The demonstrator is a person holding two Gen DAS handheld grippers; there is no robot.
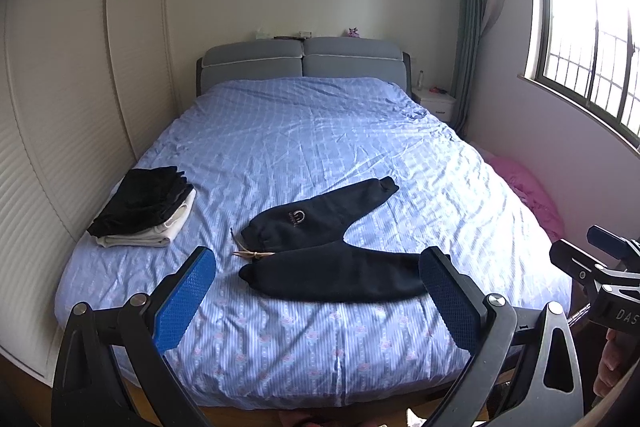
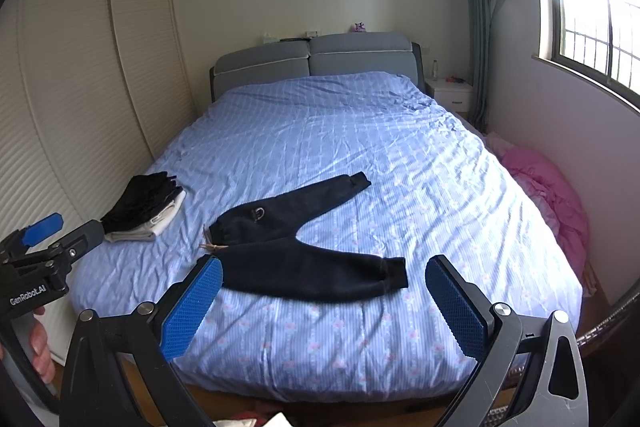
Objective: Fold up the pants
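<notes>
Dark navy pants [image 1: 320, 247] lie spread in a V on the blue bedspread [image 1: 320, 131], waistband to the left with a tan drawstring [image 1: 250, 254], legs pointing right. They also show in the right wrist view [image 2: 296, 247]. My left gripper [image 1: 318, 291] is open and empty, held above the foot of the bed in front of the pants. My right gripper [image 2: 324, 303] is open and empty, also short of the pants. The right gripper's body shows at the left wrist view's right edge [image 1: 600, 267]; the left gripper's body shows in the right wrist view [image 2: 44, 259].
A stack of folded clothes [image 1: 144, 207], black on white, sits near the bed's left edge. A wardrobe [image 1: 60, 107] stands on the left. A pink blanket [image 2: 552, 195] lies on the floor at the right. A nightstand [image 1: 436, 103] and window [image 1: 592, 27] are at the back right.
</notes>
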